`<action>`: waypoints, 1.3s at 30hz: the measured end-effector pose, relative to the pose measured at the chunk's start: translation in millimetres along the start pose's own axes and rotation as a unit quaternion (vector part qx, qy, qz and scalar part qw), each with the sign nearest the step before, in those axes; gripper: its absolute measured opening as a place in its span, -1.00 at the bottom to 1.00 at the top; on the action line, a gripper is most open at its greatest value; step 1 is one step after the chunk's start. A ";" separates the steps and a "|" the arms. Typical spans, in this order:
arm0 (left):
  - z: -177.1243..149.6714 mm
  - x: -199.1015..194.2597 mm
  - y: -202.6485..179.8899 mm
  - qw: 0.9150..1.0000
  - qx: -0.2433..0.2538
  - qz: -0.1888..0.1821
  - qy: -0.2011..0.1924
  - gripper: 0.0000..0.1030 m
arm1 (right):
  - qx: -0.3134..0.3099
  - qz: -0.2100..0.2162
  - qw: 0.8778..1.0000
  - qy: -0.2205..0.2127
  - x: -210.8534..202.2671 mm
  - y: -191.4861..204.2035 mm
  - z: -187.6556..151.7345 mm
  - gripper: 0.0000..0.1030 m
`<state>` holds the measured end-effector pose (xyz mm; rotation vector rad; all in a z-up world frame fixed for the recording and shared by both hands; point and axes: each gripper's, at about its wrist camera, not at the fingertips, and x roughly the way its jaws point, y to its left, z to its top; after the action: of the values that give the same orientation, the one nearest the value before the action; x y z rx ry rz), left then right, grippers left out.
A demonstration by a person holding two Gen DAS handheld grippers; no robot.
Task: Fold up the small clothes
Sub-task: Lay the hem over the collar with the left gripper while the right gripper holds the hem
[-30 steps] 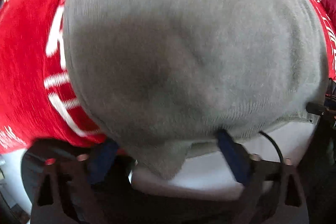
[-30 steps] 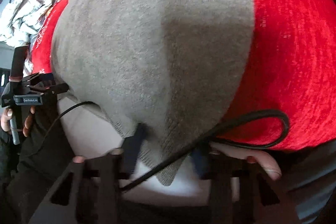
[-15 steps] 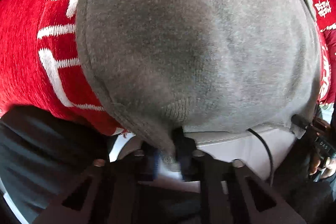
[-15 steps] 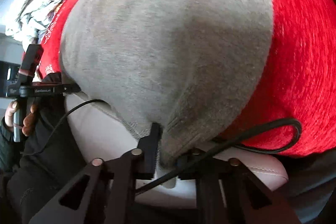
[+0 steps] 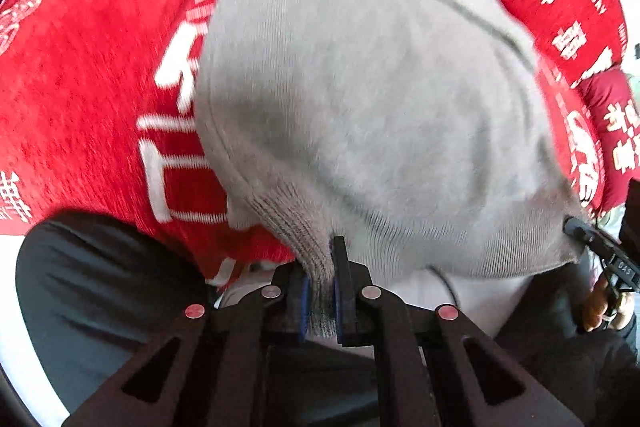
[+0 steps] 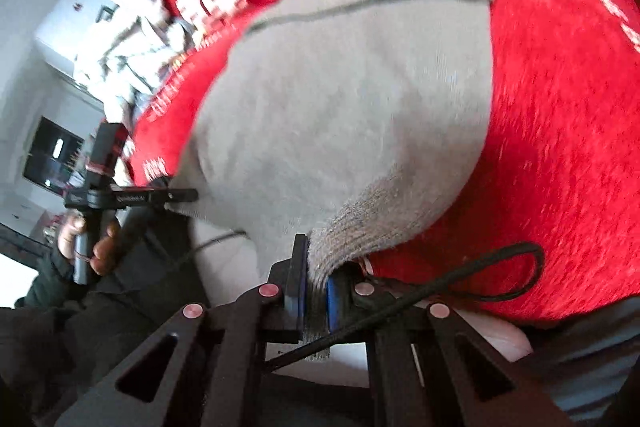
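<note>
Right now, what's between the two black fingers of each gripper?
In each wrist view, a ribbed corner of the grey knitted garment is pinched: left gripper, right gripper.

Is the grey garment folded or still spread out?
Spread, not folded: the grey garment lies open on the red cloth, with each near ribbed corner pinched by a shut tool, left and right.

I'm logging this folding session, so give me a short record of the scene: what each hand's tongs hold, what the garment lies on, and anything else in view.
garment: grey knit garment, ribbed hem nearest the cameras
left tongs: shut on one hem corner
right tongs: shut on the other hem corner
surface: red cloth with white lettering
cable: black loop beside the right tongs
background: pale crumpled clothes at the far left
</note>
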<state>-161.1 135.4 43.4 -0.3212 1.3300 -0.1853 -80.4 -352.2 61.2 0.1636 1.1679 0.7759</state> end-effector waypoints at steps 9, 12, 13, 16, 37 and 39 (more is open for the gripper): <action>17.3 -58.2 46.1 0.994 -0.001 -0.040 -0.103 -0.80 | 0.009 0.025 0.997 -0.074 -35.0 0.4 14.6 -0.84; 29.6 -55.3 31.4 0.990 -0.012 -0.045 -0.129 -0.80 | 0.009 0.029 0.994 -0.105 -51.2 1.5 24.7 -0.85; 33.2 -56.6 30.7 0.990 -0.014 -0.046 -0.135 -0.80 | 0.011 0.028 0.993 -0.113 -51.5 6.1 26.5 -0.84; 48.5 -47.5 7.4 0.988 -0.019 -0.050 -0.143 -0.80 | 0.023 0.028 0.989 -0.143 -61.7 4.8 39.5 -0.85; 74.8 -3.6 -28.2 0.989 -0.035 -0.048 -0.135 -0.80 | 0.268 0.058 0.959 0.073 21.5 -71.8 -18.3 0.30; 73.4 -6.2 -30.4 0.989 -0.031 -0.046 -0.139 -0.80 | 0.282 0.060 0.954 0.078 29.5 -72.5 -21.9 0.30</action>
<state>-89.7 117.8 74.1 -0.4458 1.0465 -0.1696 -61.0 -393.0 -6.4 0.6623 1.5213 0.5486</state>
